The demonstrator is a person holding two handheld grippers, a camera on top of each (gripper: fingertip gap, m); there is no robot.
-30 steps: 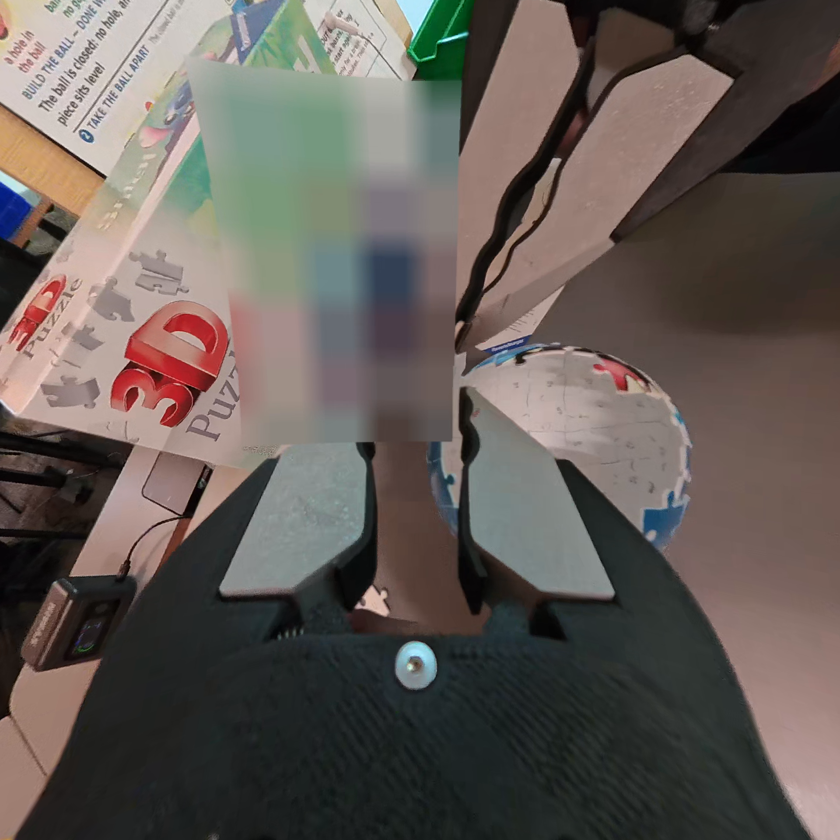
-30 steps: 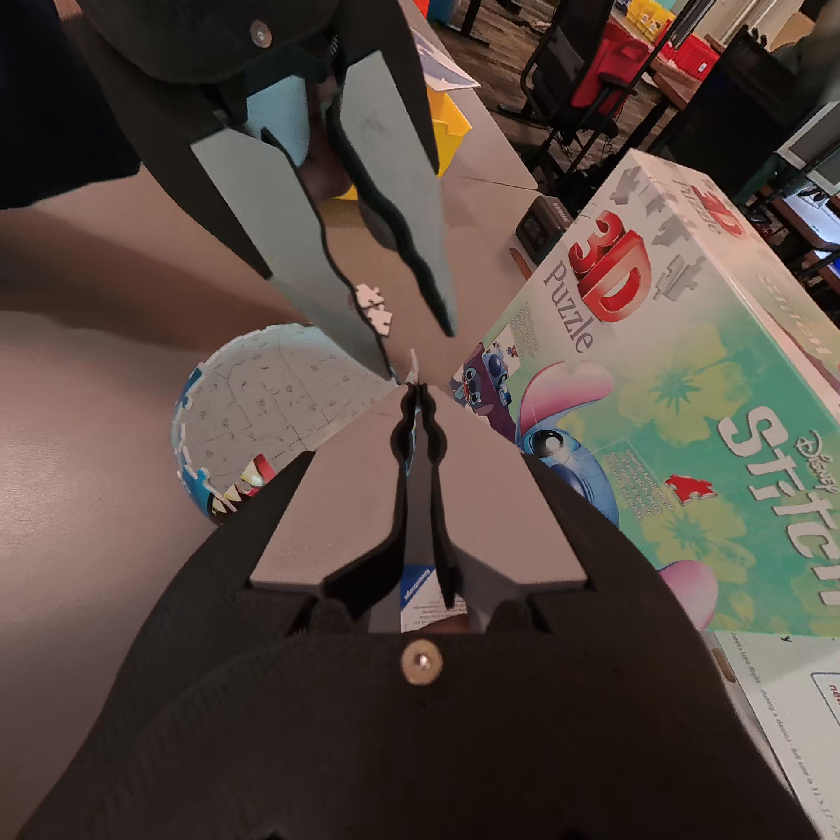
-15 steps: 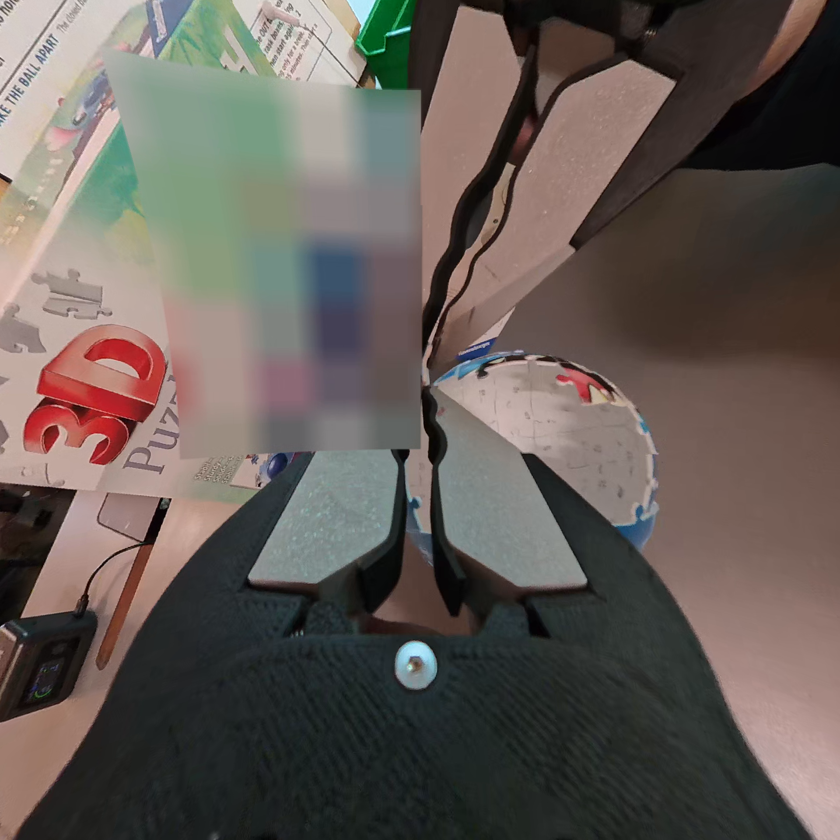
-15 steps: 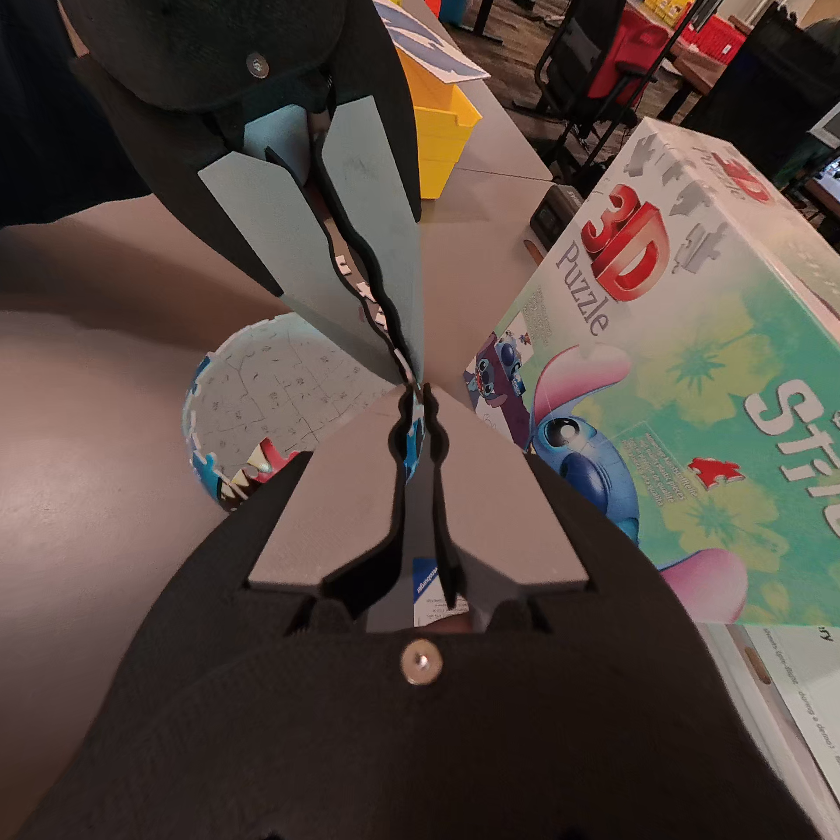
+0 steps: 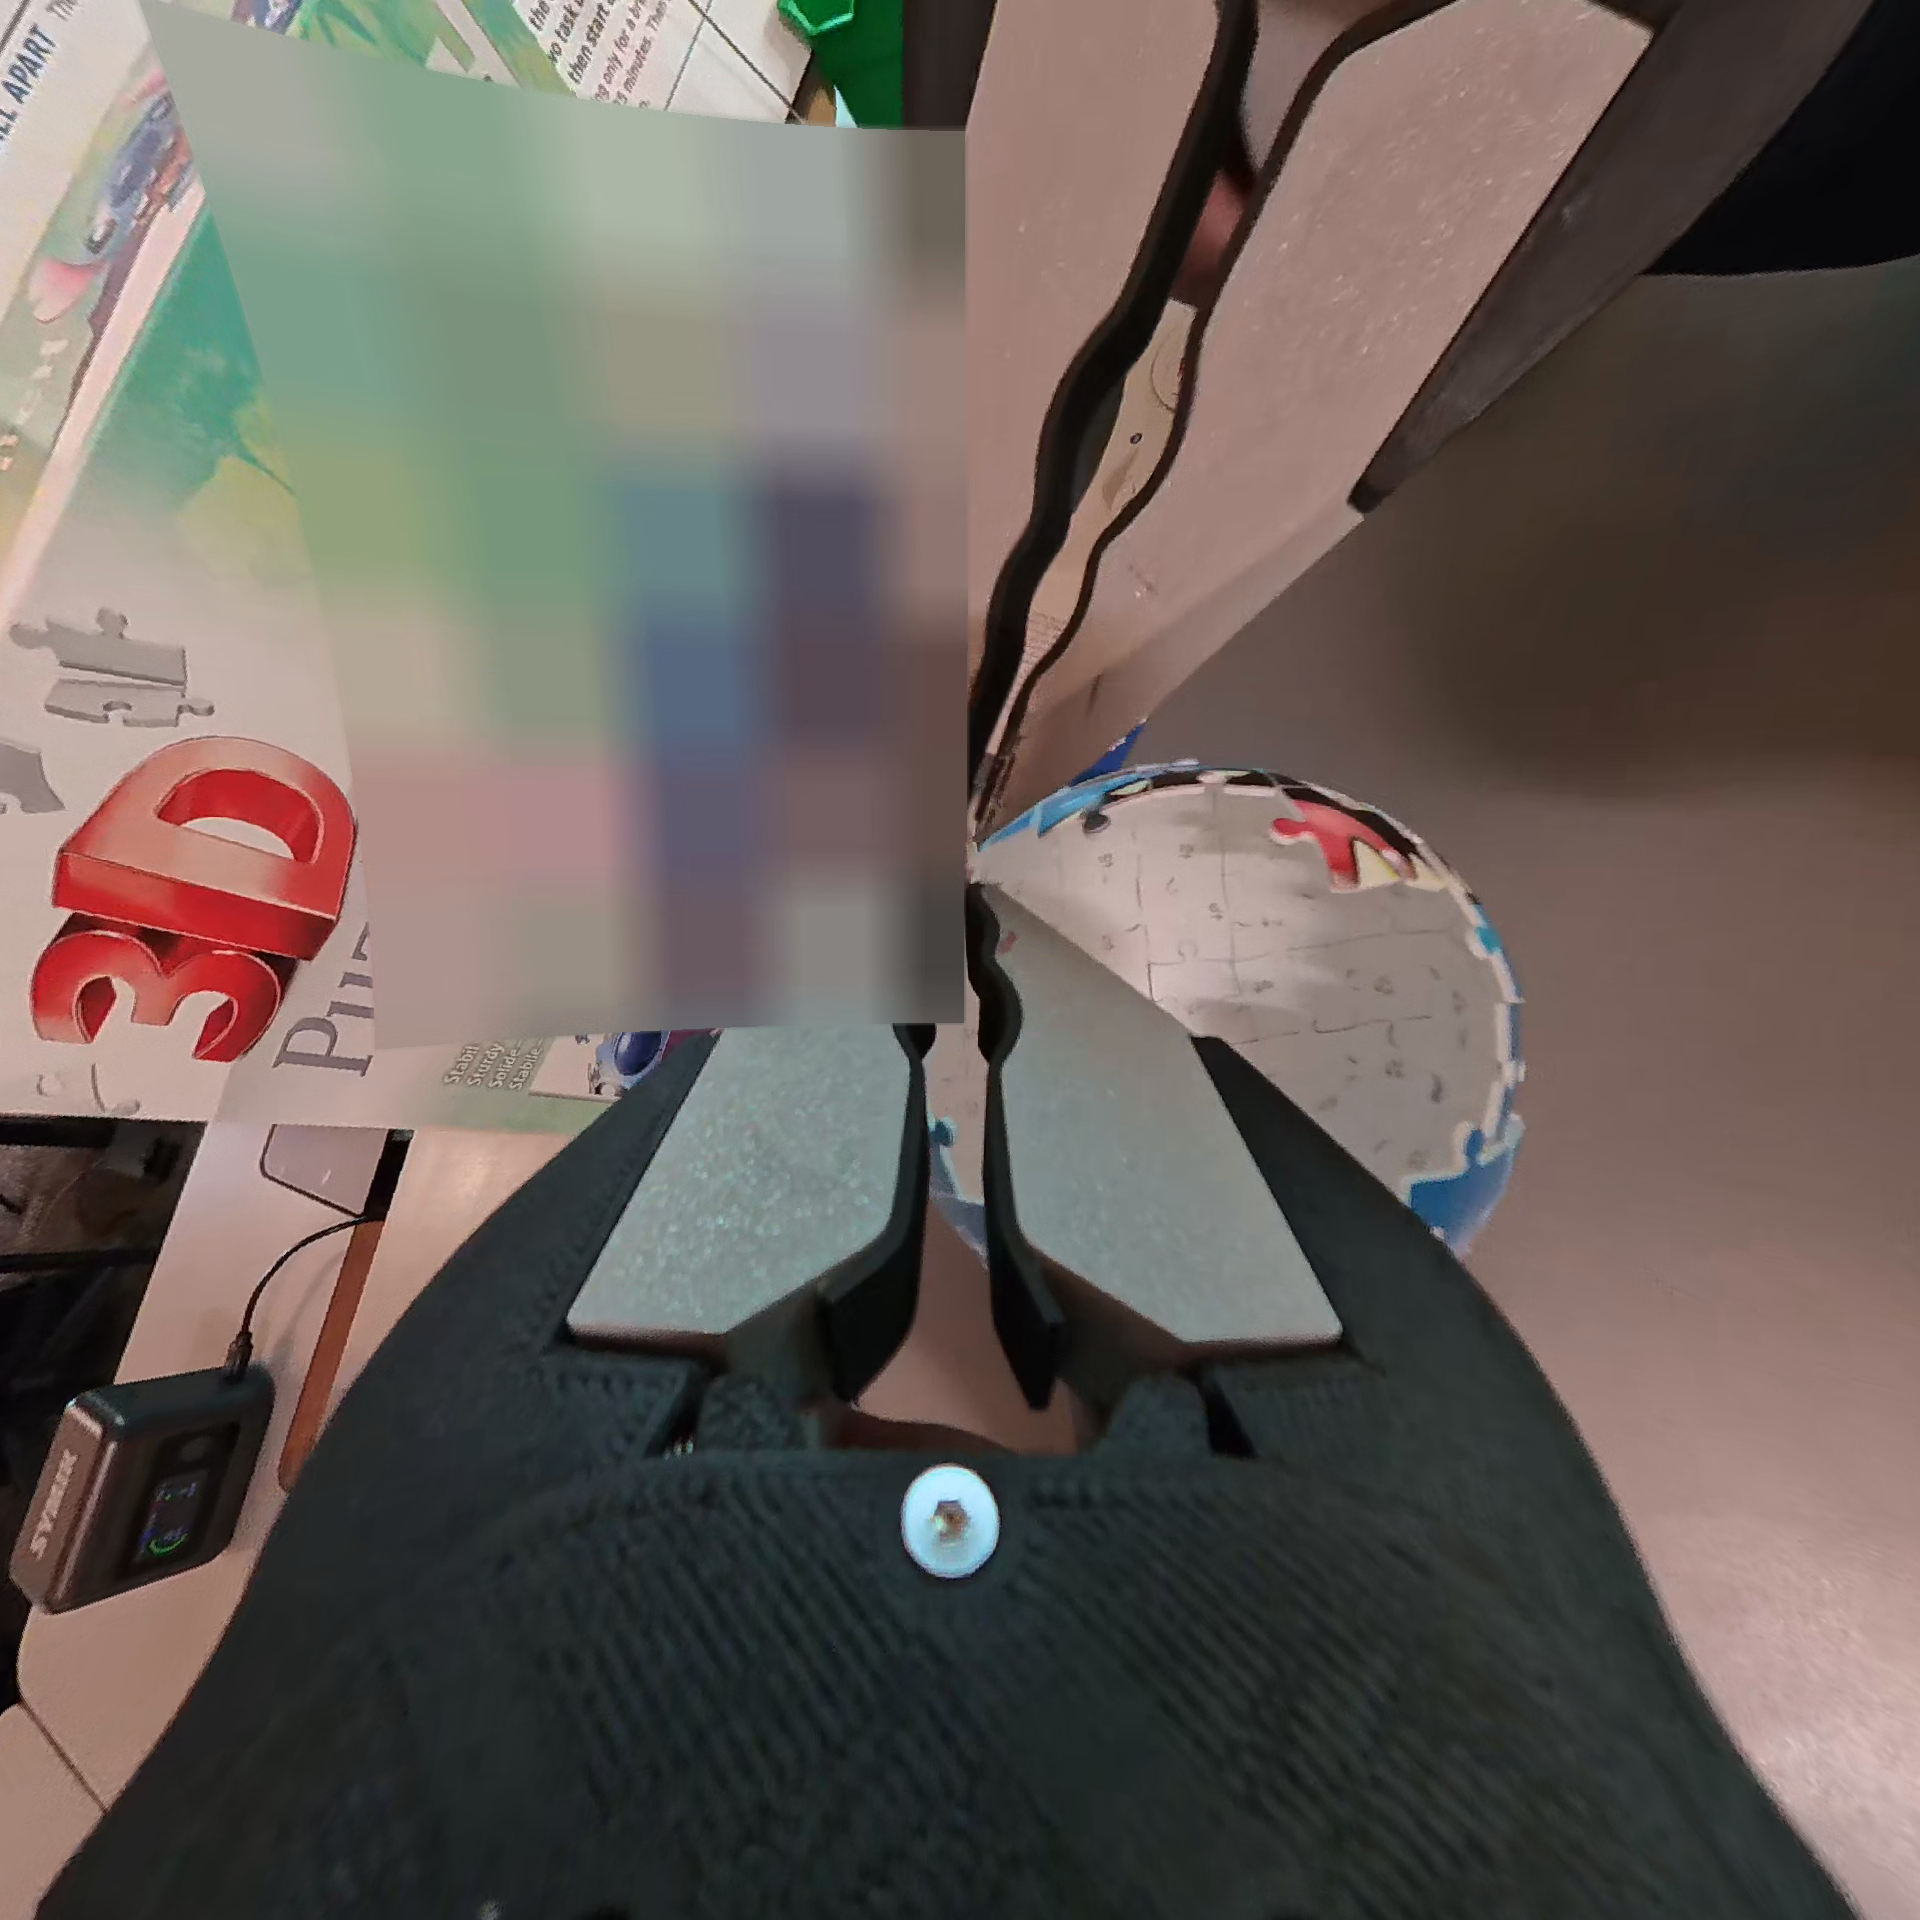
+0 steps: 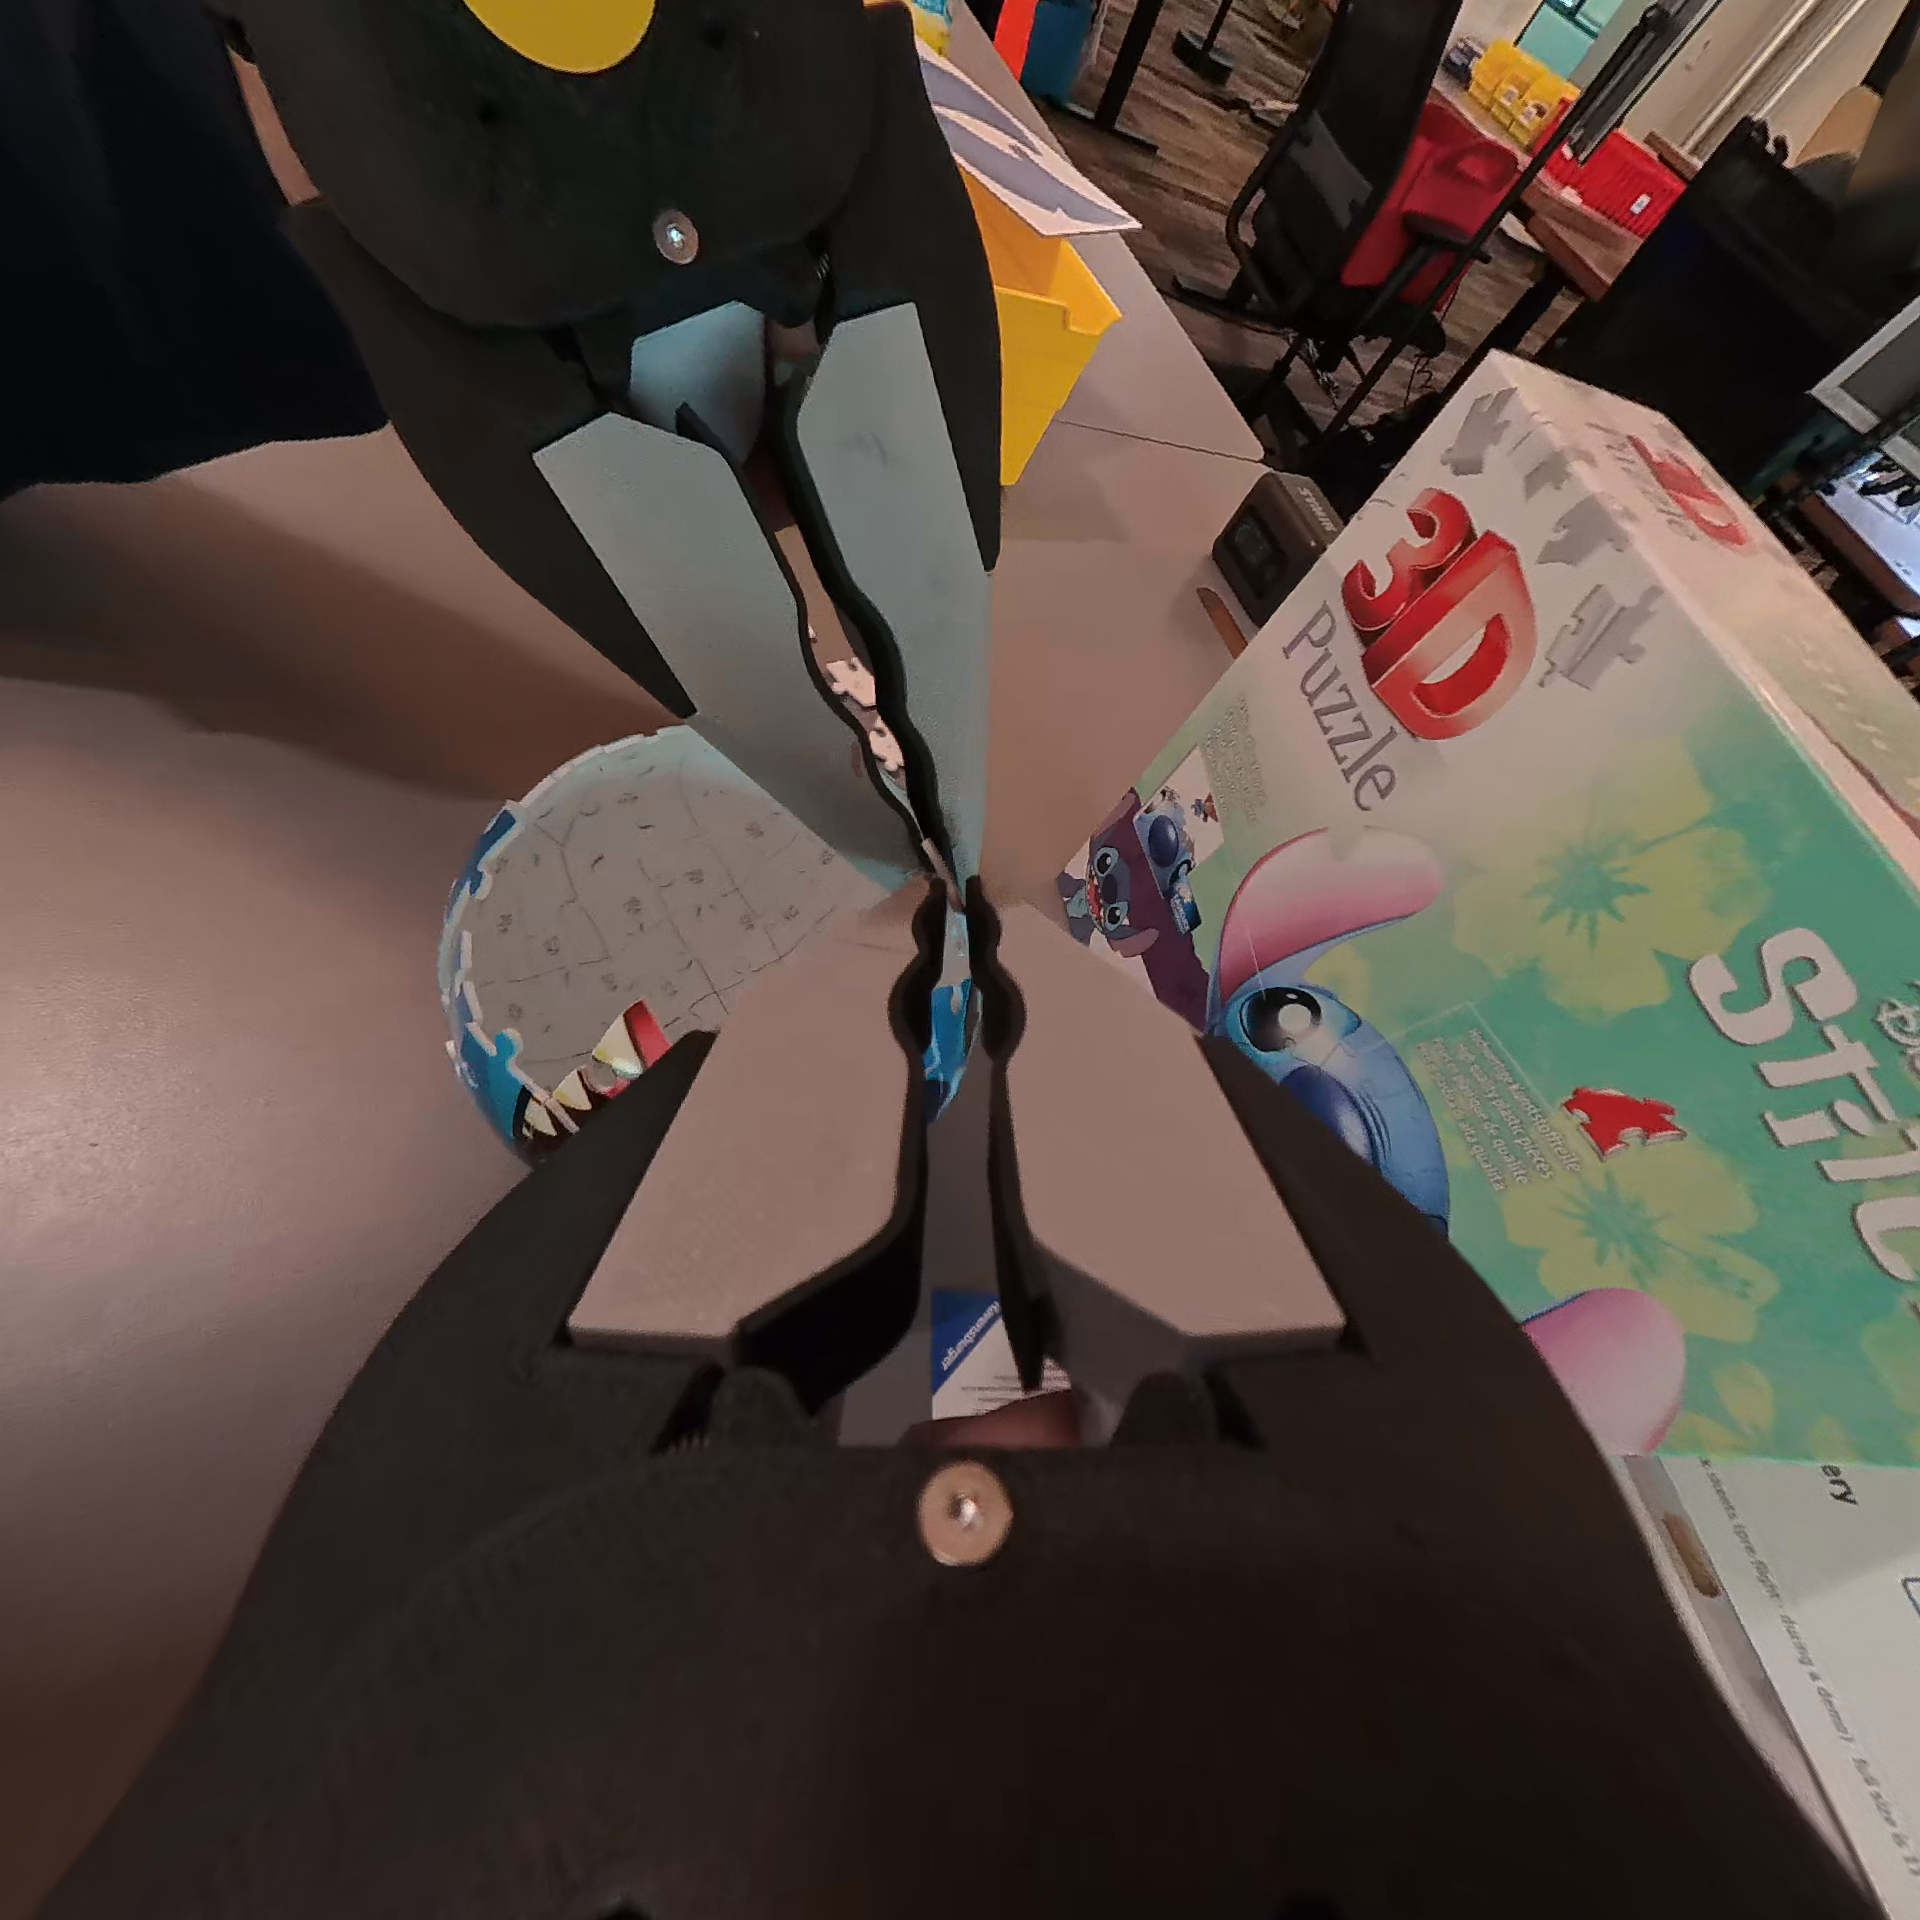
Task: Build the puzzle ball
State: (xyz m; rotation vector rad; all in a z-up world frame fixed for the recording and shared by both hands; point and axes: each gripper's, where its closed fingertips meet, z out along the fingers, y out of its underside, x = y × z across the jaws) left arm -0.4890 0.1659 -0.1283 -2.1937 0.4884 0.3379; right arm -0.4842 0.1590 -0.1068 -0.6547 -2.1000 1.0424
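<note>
Across a grey table, starting at the left and finding the half-built ball sitting like a bowl, open side tipped up, showing pale inner faces and a jagged rim printed in blue and red

Moving to the middle and meeting both grippers tip to tip, just above the ball's right-hand edge. Seeing the left gripper reaching in from the far side, pinched down to a thin wavy slit with its tips all but touching; not managing to tell whether gripping anything. Seeing the right gripper pointing in from the near side, squeezed almost closed on what is looking like a puzzle piece, pale between its fingers in the left wrist view

Judging the coming move as hanging on this line-up: both grippers lying along nearly one straight line, noses facing, with the piece directly ahead of the left one and the ball's rim just below and to the left, about equally near to both. Expecting either a hand-over or a push down into the rim, needing very little travel

Carrying on rightwards, glimpsing loose pieces through the far slit, then passing a yellow bin further back, a small black device, and ending on the big puzzle box lying flat at the right, well clear of the ball
</note>
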